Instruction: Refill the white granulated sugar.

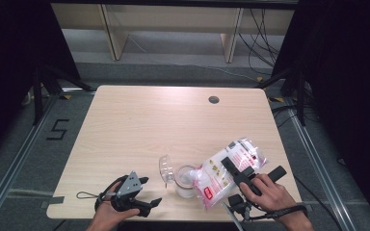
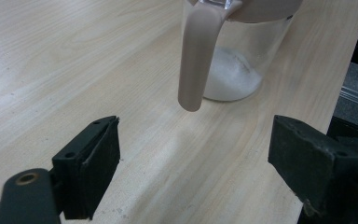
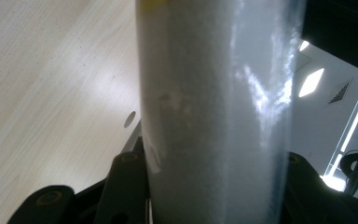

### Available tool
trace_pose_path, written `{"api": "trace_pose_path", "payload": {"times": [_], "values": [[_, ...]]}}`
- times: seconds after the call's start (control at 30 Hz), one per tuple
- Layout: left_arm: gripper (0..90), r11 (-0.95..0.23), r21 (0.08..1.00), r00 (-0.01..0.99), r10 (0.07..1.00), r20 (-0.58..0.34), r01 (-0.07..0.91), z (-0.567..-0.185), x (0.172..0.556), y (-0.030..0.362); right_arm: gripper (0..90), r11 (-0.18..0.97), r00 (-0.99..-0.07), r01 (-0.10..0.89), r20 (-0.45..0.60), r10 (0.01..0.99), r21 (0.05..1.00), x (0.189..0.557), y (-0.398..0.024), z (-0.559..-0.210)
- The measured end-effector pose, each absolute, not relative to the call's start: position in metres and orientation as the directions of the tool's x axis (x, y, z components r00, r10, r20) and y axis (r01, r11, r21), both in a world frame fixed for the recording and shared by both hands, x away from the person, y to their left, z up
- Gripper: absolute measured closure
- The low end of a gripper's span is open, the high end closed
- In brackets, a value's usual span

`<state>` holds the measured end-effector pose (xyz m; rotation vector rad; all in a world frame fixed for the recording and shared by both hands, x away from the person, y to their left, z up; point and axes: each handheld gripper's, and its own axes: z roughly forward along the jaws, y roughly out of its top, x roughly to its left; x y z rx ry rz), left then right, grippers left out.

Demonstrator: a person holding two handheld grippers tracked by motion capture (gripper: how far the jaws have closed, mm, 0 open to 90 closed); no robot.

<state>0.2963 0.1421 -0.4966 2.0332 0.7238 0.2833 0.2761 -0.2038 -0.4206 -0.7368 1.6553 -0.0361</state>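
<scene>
A clear glass jar (image 1: 185,181) with a beige rim and handle (image 2: 196,56) stands near the table's front edge, with white powder (image 2: 228,77) in its bottom. Its clear lid (image 1: 165,168) hangs open to the left. My right gripper (image 1: 236,171) is shut on a clear bag of white powder (image 1: 226,171) with red print, tilted with its lower end over the jar's mouth. The bag (image 3: 214,116) fills the space between the jaws in the right gripper view. My left gripper (image 1: 147,192) rests open on the table left of the jar, its fingers (image 2: 93,163) apart and bare.
The light wooden table (image 1: 139,125) has a round cable hole (image 1: 214,99) at the back right. Black frame posts stand at both sides, and a wooden bench stands beyond the far edge. A "5" mark (image 1: 58,129) is on the floor at left.
</scene>
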Motion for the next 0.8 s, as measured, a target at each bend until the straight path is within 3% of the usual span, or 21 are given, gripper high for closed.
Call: {"api": "trace_pose_path", "payload": {"times": [0.8], "values": [[16.2,-0.399,0.835,0.800,0.596,-0.077,0.378,-0.4962,0.2966,0.1431,64.7,0.785,-0.030,-0.460,-0.877,-0.479,-0.414,0.2763,-0.2033,-0.4187]]}}
